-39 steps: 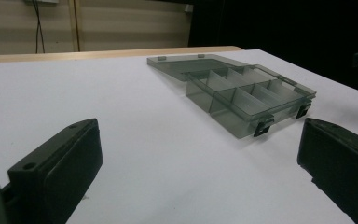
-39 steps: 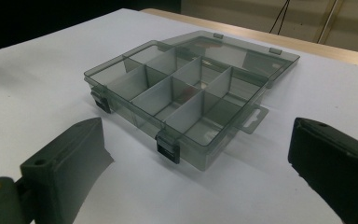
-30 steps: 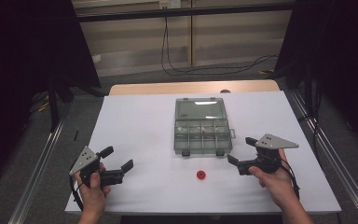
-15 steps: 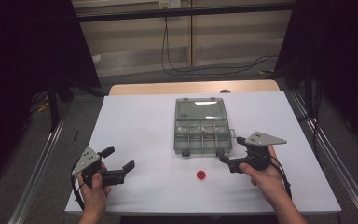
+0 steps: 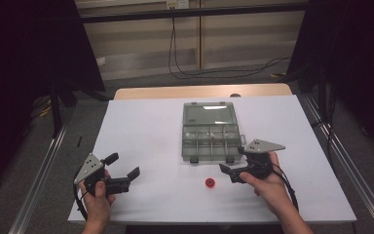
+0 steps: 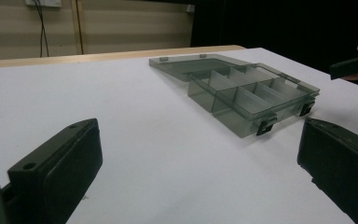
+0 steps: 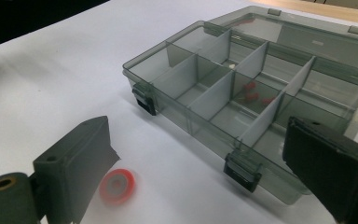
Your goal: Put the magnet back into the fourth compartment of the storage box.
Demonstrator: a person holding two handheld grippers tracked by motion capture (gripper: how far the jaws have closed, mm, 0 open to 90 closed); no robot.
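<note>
Ring (image 5: 209, 183) before box (image 5: 210, 133), between tools.

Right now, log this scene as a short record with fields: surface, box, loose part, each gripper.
surface: white table
box: grey see-through compartment box, lid open and laid flat behind it, small red pieces in one middle compartment
loose part: red ring on the table, in front of the box, apart from it
left gripper: jaws open, holding nothing, low over the table's near left
right gripper: jaws open, holding nothing, just right of the red ring, pointing toward it
</note>
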